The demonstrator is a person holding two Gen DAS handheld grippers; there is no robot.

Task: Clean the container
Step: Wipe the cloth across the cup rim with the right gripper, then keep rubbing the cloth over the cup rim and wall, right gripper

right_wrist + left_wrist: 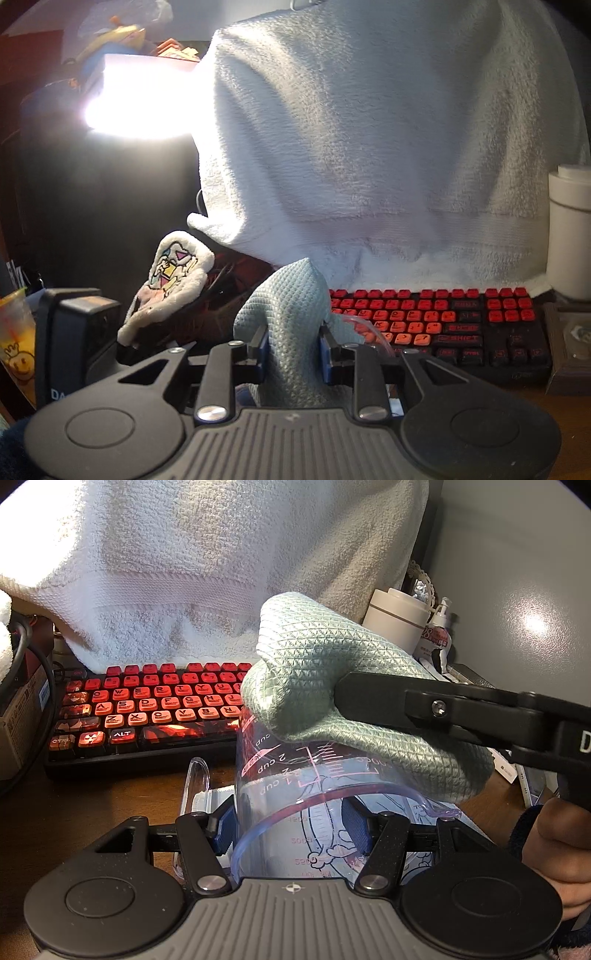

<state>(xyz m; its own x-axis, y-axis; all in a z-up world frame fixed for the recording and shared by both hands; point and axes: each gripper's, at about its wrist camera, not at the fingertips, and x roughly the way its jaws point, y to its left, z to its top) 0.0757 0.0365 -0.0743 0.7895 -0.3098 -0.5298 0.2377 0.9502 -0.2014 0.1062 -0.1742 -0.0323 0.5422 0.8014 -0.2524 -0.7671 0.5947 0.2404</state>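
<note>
from my left wrist view the measuring cup (295, 805) is see-through, so its far wall and printed scale blur into the desk (92, 812) behind, and its base is cut off by my left gripper (291, 830). the pale green cloth (332, 686) covers the cup's upper end at about 1 o'clock, so i cannot tell how much of it sits inside. a big white towel (184, 572) hides whatever stands behind the red keyboard (155, 705). in my right wrist view a lamp glare (136, 107) washes out the 10 o'clock area, and the cup shows only as a faint clear sliver at 2 o'clock of the cloth.

my left gripper is clamped on the cup, blue pads pressed to its two sides, cup lying tilted away from me. my right gripper (293, 349) is closed tight on a bunched fold of the cloth, which rises between the fingers; from the left view it comes in from 3 o'clock, pressing the cloth against the cup. my right hand (554, 849) shows at 4 o'clock.
</note>
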